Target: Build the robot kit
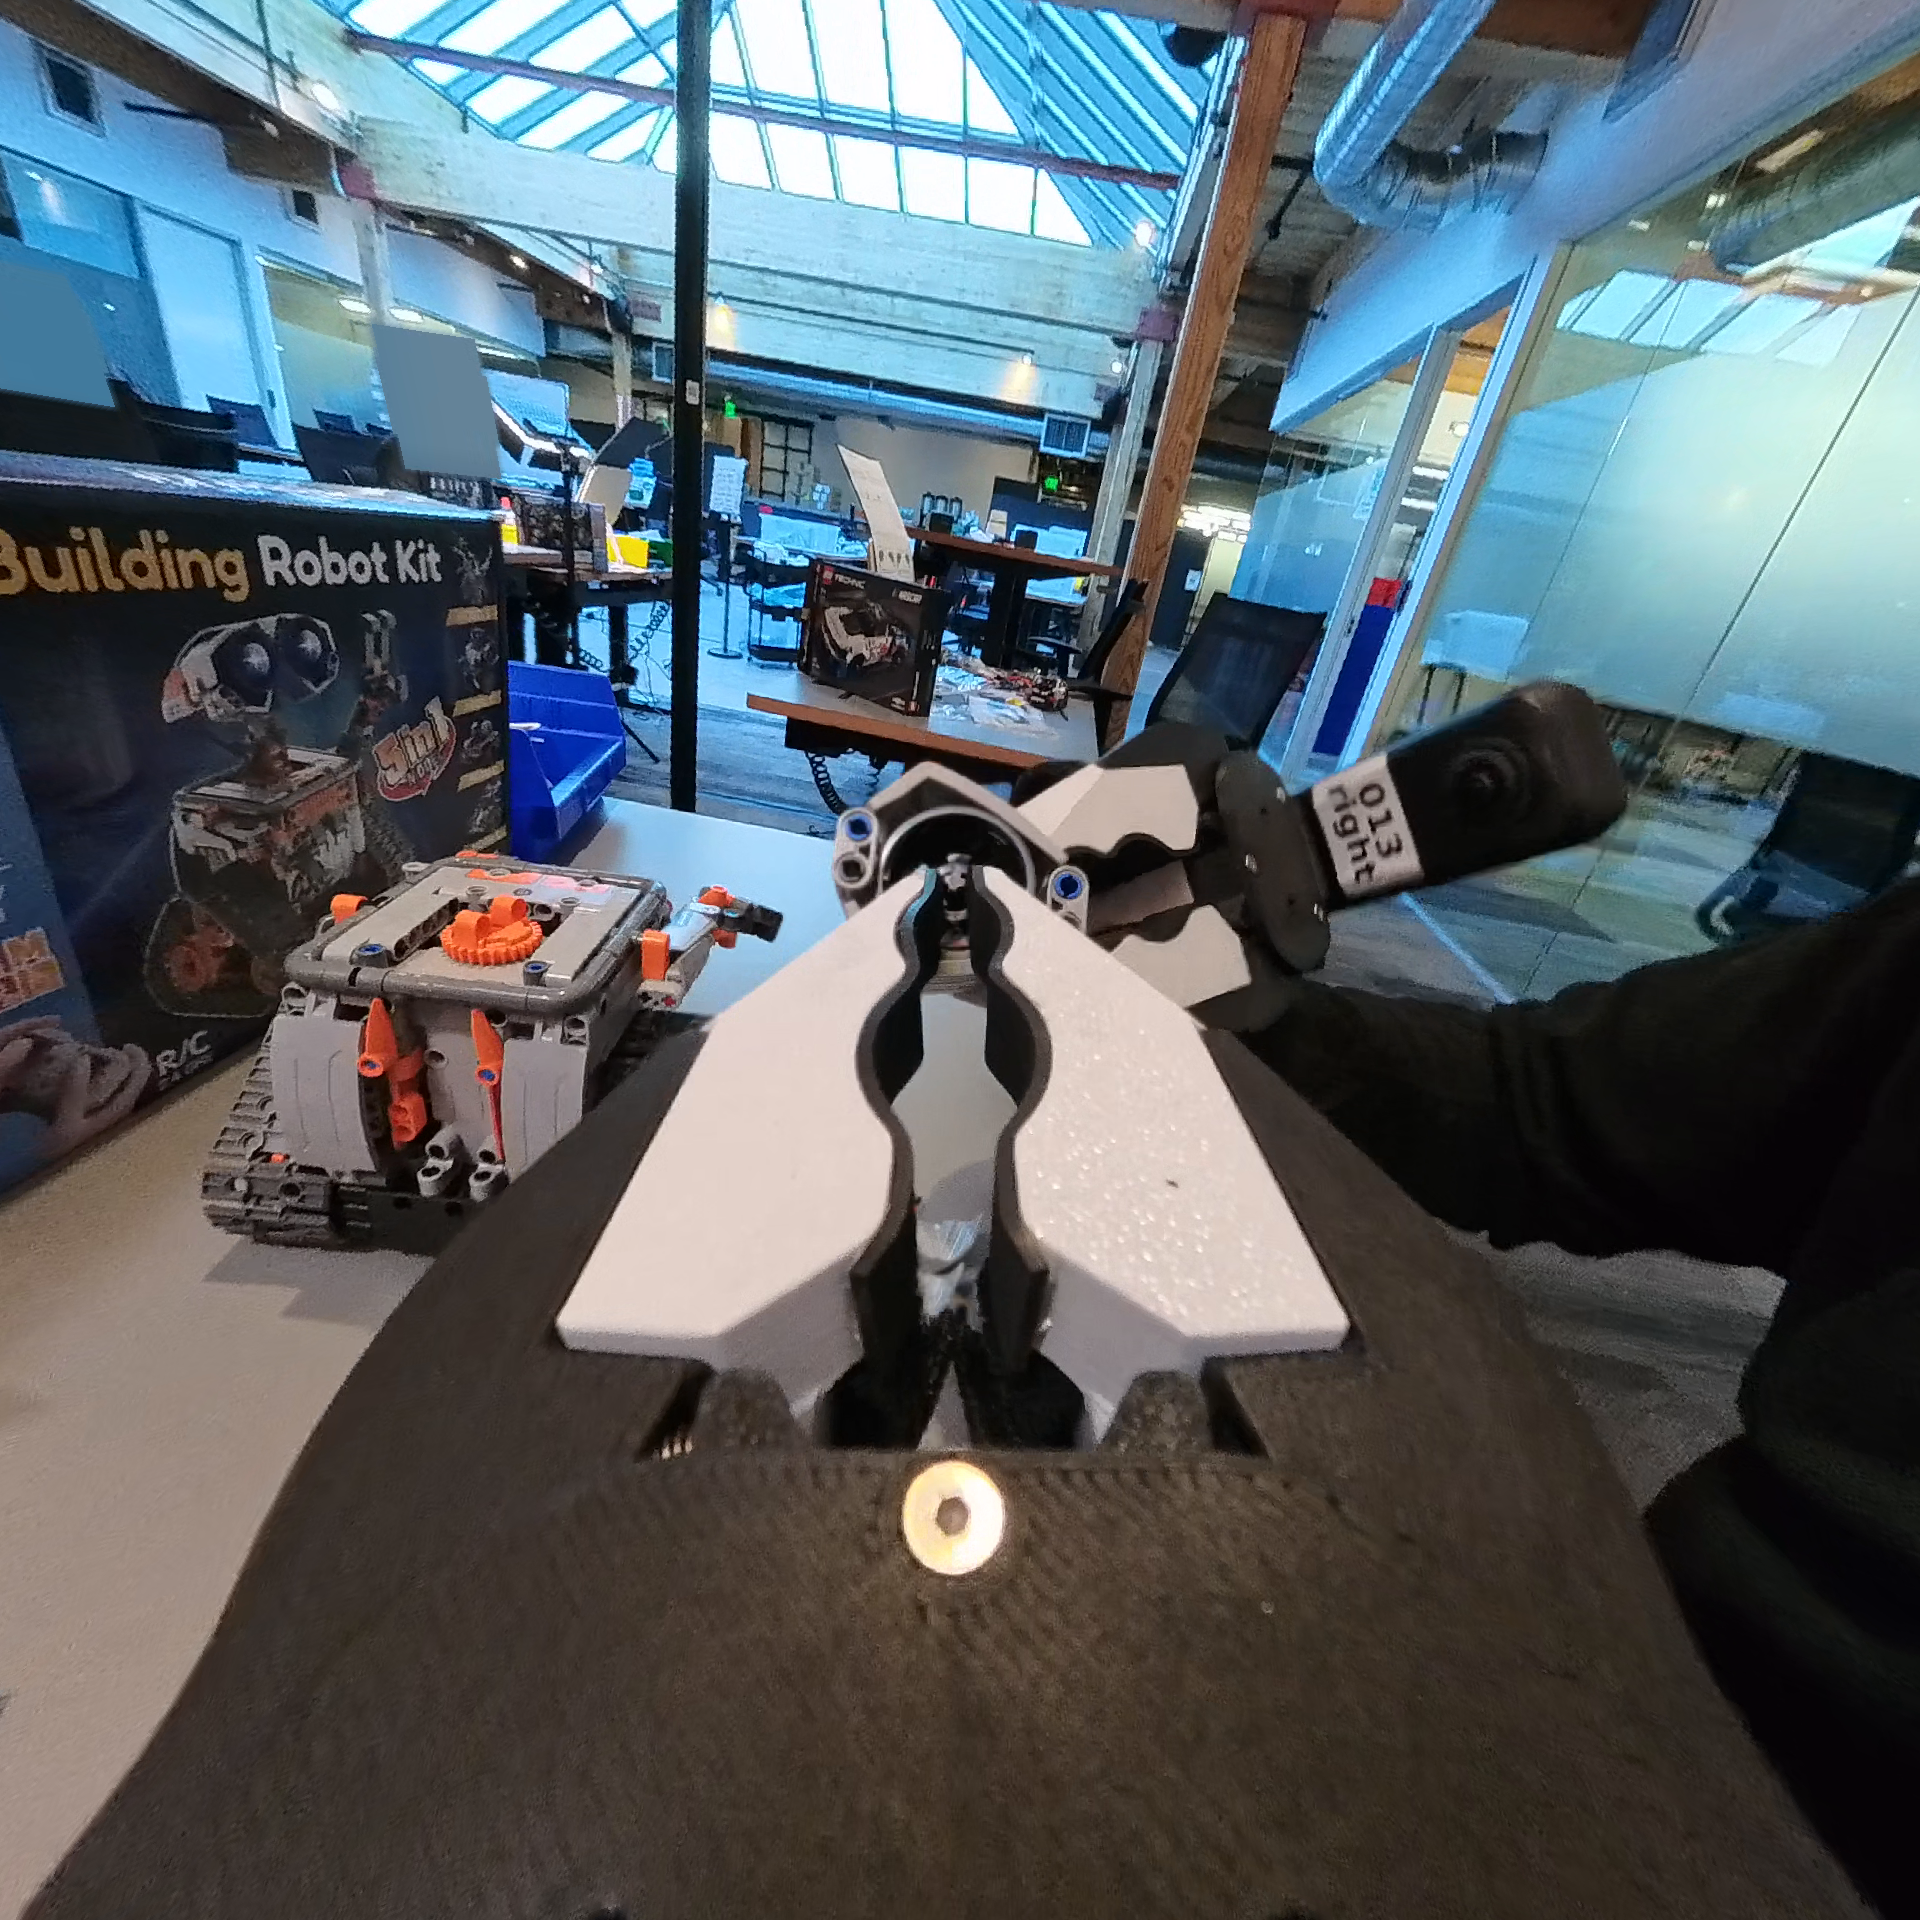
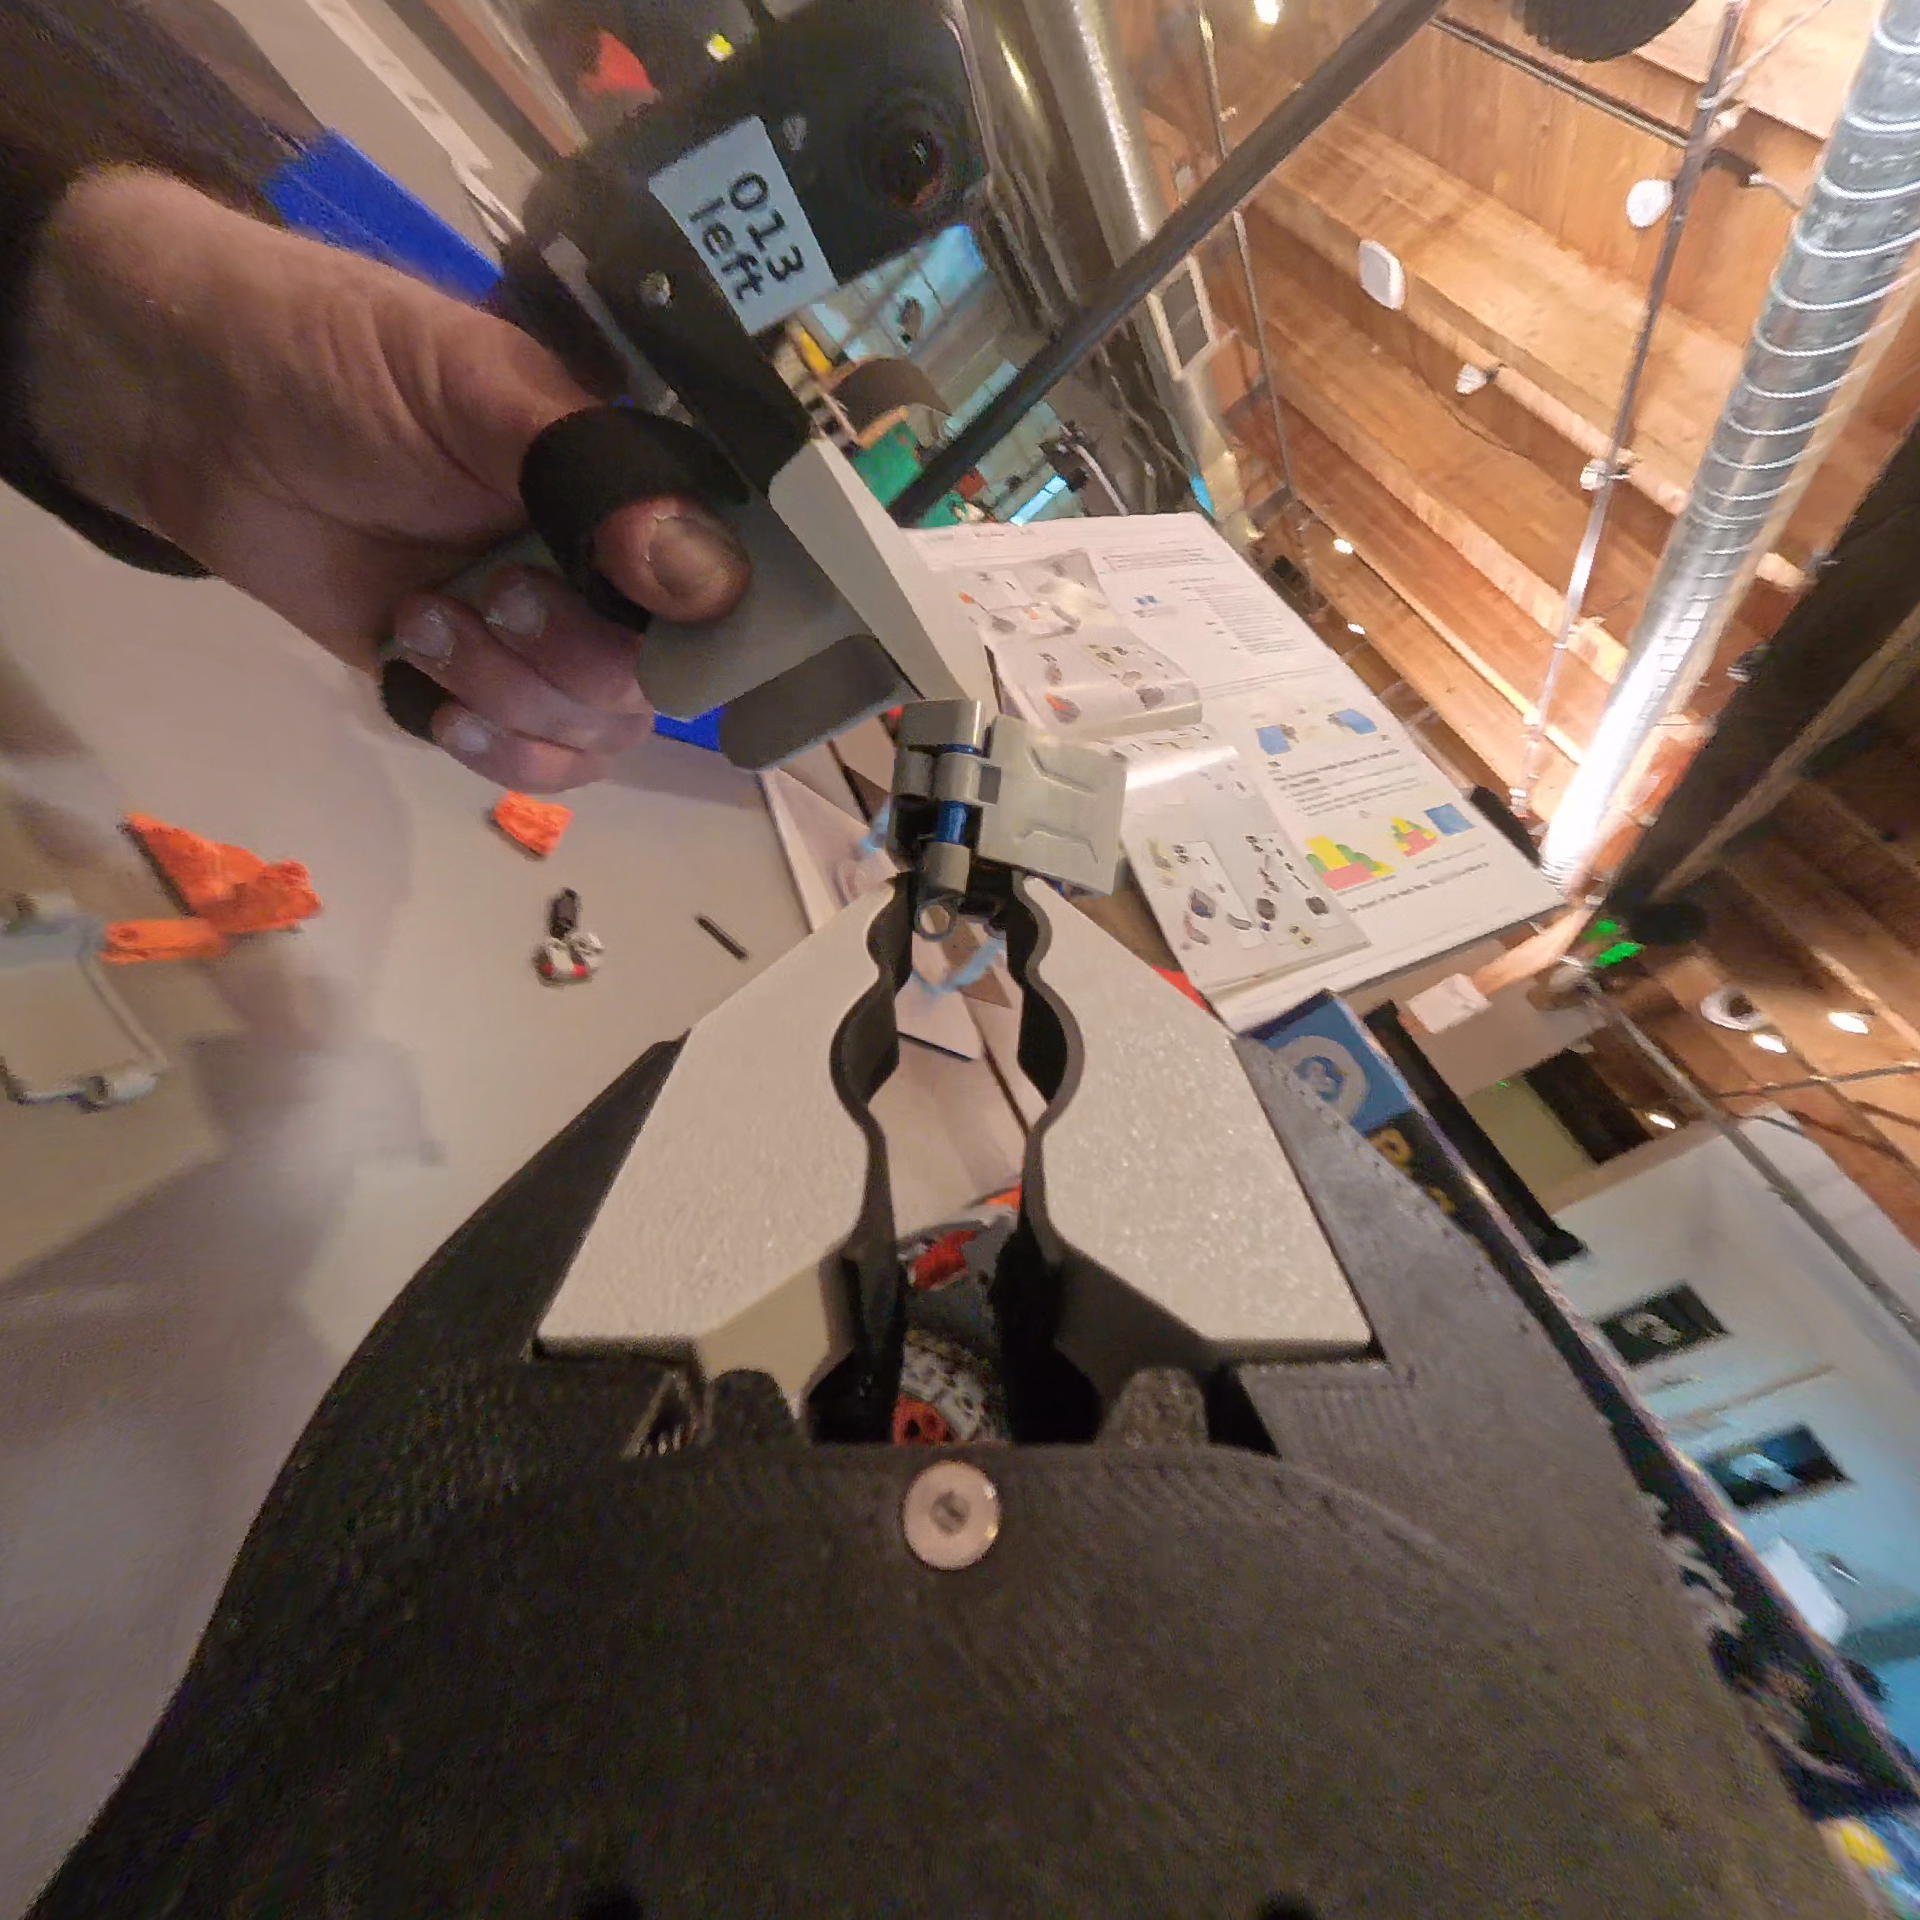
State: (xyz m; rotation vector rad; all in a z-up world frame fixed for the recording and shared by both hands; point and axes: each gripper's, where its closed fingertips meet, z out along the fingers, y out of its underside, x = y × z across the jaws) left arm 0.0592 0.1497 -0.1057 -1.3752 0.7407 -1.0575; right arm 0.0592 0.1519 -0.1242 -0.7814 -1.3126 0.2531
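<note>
**A:** ok so what are the two tongs doing here?

**B:** Both are pinching the same thing, a small grey brick assembly (image 2: 997, 800) with blue pins, held up in the air above the counter (image 1: 156, 1455). The left tongs (image 1: 958, 883) are nearly closed, tips clamped on one end of it. The right tongs (image 2: 951, 914) are closed down on a little grey connector at its other end, and come in from the right in the left wrist view.

**A:** what else is around? counts pls

**B:** One half-built tracked robot model (image 1: 447, 1029), grey with orange bits, sits on the counter left of the tongs. One big dark kit box (image 1: 239, 748) stands right behind it, with one blue bin (image 1: 561, 758) beside the box. In the right wrist view there's one open instruction booklet (image 2: 1247, 748), a few loose orange pieces (image 2: 218, 883) (I count three clumps, blurry) and one tiny black pin (image 2: 720, 935). One bare hand (image 2: 343, 457) grips the left tool.
</note>
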